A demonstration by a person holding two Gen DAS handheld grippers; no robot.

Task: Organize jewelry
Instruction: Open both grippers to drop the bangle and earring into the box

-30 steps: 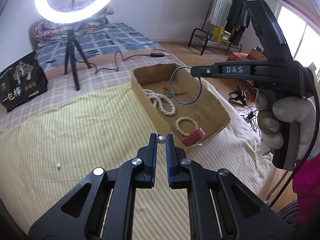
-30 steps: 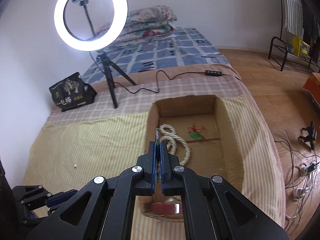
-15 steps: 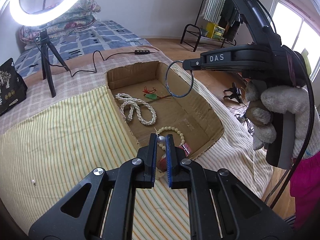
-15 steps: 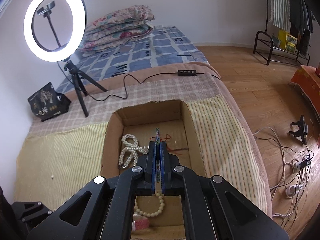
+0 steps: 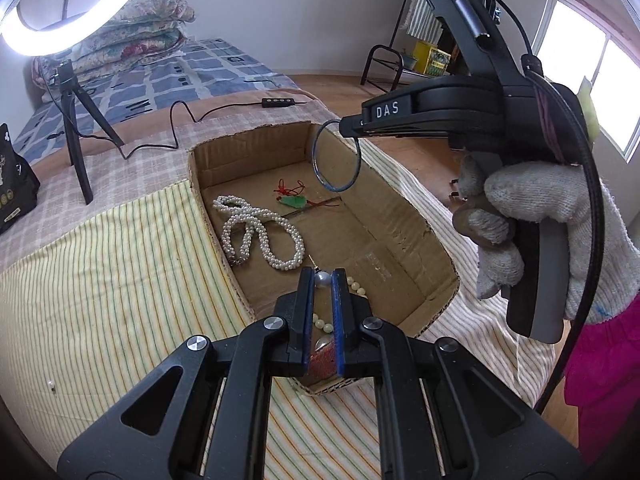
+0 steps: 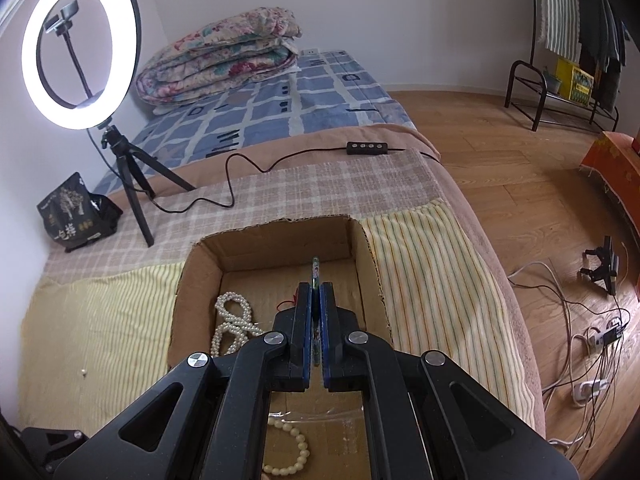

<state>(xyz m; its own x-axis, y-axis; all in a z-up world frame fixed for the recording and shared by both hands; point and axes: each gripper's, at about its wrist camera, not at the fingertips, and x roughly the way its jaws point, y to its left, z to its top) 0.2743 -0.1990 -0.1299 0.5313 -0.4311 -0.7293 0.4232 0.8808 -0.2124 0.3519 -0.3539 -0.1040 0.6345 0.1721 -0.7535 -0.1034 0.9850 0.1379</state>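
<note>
An open cardboard box [image 5: 404, 216] lies on the striped bed cover. In it are a white pearl necklace [image 5: 260, 232], a green pendant on red cord [image 5: 294, 201], a cream bead bracelet [image 6: 294, 448] and a small red box [image 5: 322, 360]. My left gripper [image 5: 322, 278] is shut on a pearl earring [image 5: 322, 279] and holds it above the box's near end. My right gripper [image 6: 316, 292] is shut on a thin blue bangle [image 5: 336, 156], seen edge-on in the right wrist view [image 6: 315, 276], above the box's far right side.
A ring light on a tripod [image 6: 80, 52] and its cable with a remote [image 6: 368, 148] stand behind the box. A black bag [image 6: 76, 216] sits at the far left. A small white bead [image 5: 50, 383] lies on the striped cover. Wooden floor with cables [image 6: 592, 340] lies to the right.
Both grippers have moved forward over the box, each still holding its piece. The left gripper with the earring now hangs above the box's near end; the bangle is further over the box's inside.
</note>
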